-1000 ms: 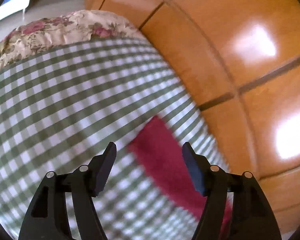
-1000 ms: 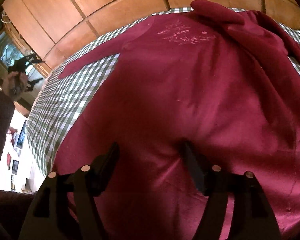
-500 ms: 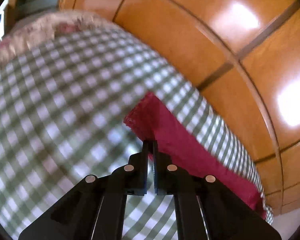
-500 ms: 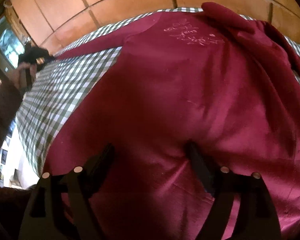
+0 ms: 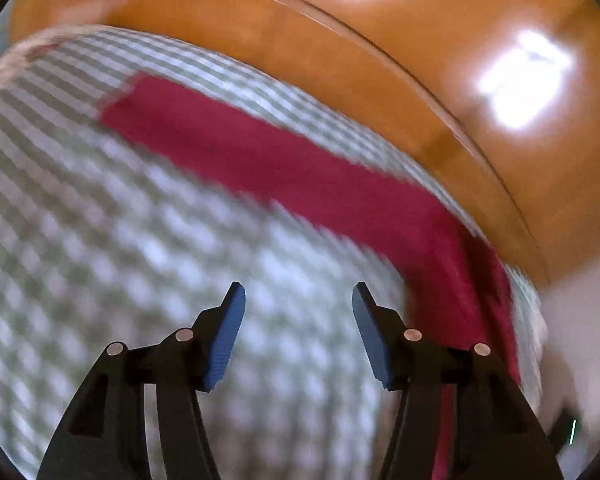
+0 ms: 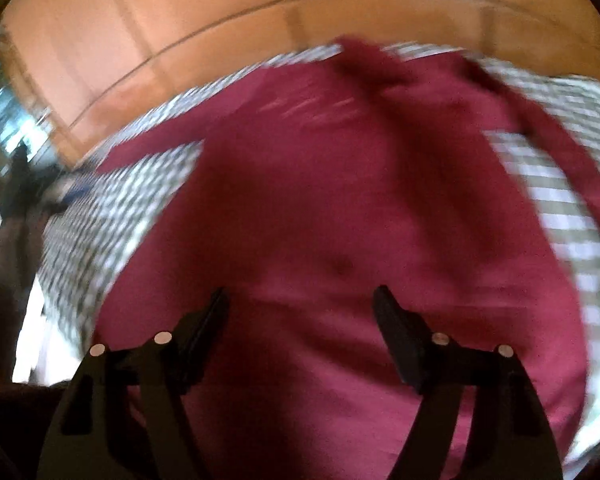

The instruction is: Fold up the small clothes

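Observation:
A dark red long-sleeved garment [image 6: 340, 208] lies spread on a green-and-white checked cloth [image 6: 112, 216]. Its one sleeve [image 5: 284, 168] stretches flat across the cloth [image 5: 120, 260] in the left wrist view, from upper left toward the body at the right. My left gripper [image 5: 299, 292] hovers over bare checked cloth short of that sleeve, its jaws opening with nothing between them. Over the lower body of the garment my right gripper [image 6: 300, 292] stands wide, its jaws closing a little; the fabric lies below them and the pads press on nothing. Both views are blurred.
A glossy orange wooden panel [image 5: 420, 60] rises right behind the cloth's far edge and is seen as the wooden panel [image 6: 160, 20] in the right wrist view too. At the far left a sleeved arm [image 6: 8, 248] holds the other gripper. The cloth's edge drops off at the right.
The left gripper was shut at the sleeve's end half a second ago; now it stands open, pulled back and swung, with the sleeve lying stretched ahead. The right gripper has shifted slightly over the garment.

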{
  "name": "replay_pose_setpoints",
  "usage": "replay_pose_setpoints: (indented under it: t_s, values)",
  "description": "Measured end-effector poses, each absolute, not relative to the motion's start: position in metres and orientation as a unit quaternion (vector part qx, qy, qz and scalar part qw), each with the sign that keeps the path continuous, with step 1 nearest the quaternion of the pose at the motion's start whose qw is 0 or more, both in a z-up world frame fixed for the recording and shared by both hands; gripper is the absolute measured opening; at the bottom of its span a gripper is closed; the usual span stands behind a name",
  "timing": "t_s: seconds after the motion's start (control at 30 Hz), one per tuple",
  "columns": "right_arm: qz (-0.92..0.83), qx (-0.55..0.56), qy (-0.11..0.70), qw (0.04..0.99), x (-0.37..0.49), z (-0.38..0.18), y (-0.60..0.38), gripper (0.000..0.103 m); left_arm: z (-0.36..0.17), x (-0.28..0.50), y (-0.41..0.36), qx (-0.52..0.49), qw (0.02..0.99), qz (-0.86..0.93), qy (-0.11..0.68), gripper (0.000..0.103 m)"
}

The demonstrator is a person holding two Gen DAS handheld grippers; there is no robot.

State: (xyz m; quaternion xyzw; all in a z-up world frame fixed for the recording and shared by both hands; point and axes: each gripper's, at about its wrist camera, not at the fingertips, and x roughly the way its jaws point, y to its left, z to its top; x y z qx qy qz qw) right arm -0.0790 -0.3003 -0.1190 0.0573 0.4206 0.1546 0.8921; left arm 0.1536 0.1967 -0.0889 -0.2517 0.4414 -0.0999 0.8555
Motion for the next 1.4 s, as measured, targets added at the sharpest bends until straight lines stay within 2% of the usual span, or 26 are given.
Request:
replay_pose_setpoints:
  t_s: [0.13, 0.27, 0.37, 0.4, 0.43, 0.47, 0.5, 0.53, 0.73, 0.87, 0.9, 0.93, 0.97, 1.0, 1.03, 1.17, 1.2, 1.27, 1.3, 1.37, 1.4]
  values:
    - [0.059, 0.096, 0.404, 0.908, -0.105, -0.107, -0.385, 0.073, -0.104, 0.094, 0.143, -0.223, 0.836, -0.185, 0.465, 0.054]
    - [-0.015, 0.146, 0.408, 0.901, -0.132, -0.119, -0.451, 0.072, -0.121, 0.057, 0.112, -0.217, 0.813, -0.225, 0.491, 0.054]
    - [-0.026, 0.186, 0.424, 0.886, -0.14, -0.14, -0.474, 0.06, -0.134, 0.052, 0.1, -0.216, 0.8, -0.231, 0.51, 0.053]
    - [-0.019, 0.199, 0.431, 0.88, -0.141, -0.147, -0.475, 0.052, -0.138, 0.053, 0.097, -0.21, 0.799, -0.231, 0.514, 0.044]
    - [-0.008, 0.204, 0.438, 0.876, -0.141, -0.154, -0.471, 0.045, -0.137, 0.049, 0.092, -0.205, 0.798, -0.233, 0.517, 0.027]
    - [0.0, 0.197, 0.44, 0.876, -0.142, -0.156, -0.464, 0.041, -0.139, 0.05, 0.091, -0.201, 0.797, -0.232, 0.52, 0.016]
    - [0.005, 0.19, 0.44, 0.878, -0.142, -0.157, -0.458, 0.026, -0.14, 0.051, 0.091, -0.197, 0.8, -0.224, 0.52, 0.003]
    - [0.014, 0.185, 0.441, 0.878, -0.141, -0.156, -0.451, 0.01, -0.136, 0.05, 0.093, -0.201, 0.802, -0.226, 0.516, 0.003]
    - [0.025, 0.148, 0.413, 0.898, -0.14, -0.128, -0.441, 0.009, -0.119, 0.036, 0.098, -0.17, 0.827, -0.205, 0.495, 0.002]
    - [0.01, 0.122, 0.45, 0.884, -0.143, -0.146, -0.452, 0.01, -0.132, 0.029, 0.096, -0.143, 0.824, -0.17, 0.521, 0.002]
    - [0.012, 0.124, 0.457, 0.881, -0.142, -0.15, -0.454, 0.015, -0.129, 0.029, 0.096, -0.143, 0.828, -0.165, 0.517, 0.006]
    - [0.01, 0.13, 0.453, 0.882, -0.142, -0.15, -0.459, 0.03, -0.124, 0.03, 0.096, -0.14, 0.833, -0.16, 0.511, 0.019]
    - [0.004, 0.14, 0.444, 0.885, -0.142, -0.147, -0.464, 0.037, -0.119, 0.032, 0.096, -0.139, 0.837, -0.156, 0.506, 0.027]
    - [-0.002, 0.152, 0.429, 0.89, -0.142, -0.141, -0.471, 0.043, -0.112, 0.034, 0.096, -0.138, 0.844, -0.153, 0.495, 0.04]
    - [-0.012, 0.163, 0.412, 0.897, -0.139, -0.134, -0.479, 0.043, -0.103, 0.037, 0.096, -0.135, 0.854, -0.151, 0.478, 0.044]
    - [-0.082, 0.197, 0.375, 0.902, -0.104, -0.117, -0.509, 0.047, -0.083, 0.054, 0.084, -0.11, 0.878, -0.145, 0.443, 0.046]
    - [-0.112, 0.186, 0.372, 0.902, -0.094, -0.114, -0.513, 0.048, -0.081, 0.061, 0.078, -0.102, 0.881, -0.145, 0.439, 0.054]
    - [-0.132, 0.087, 0.352, 0.922, -0.07, -0.103, -0.497, 0.054, -0.08, 0.071, 0.07, -0.098, 0.881, -0.149, 0.438, 0.056]
    - [-0.123, 0.05, 0.351, 0.927, -0.062, -0.102, -0.488, 0.061, -0.081, 0.075, 0.065, -0.097, 0.88, -0.156, 0.439, 0.056]
    - [-0.119, -0.008, 0.358, 0.926, -0.045, -0.106, -0.475, 0.059, -0.084, 0.083, 0.052, -0.084, 0.879, -0.162, 0.441, 0.056]
    - [-0.121, -0.033, 0.367, 0.922, -0.035, -0.111, -0.471, 0.055, -0.088, 0.089, 0.043, -0.075, 0.877, -0.167, 0.444, 0.056]
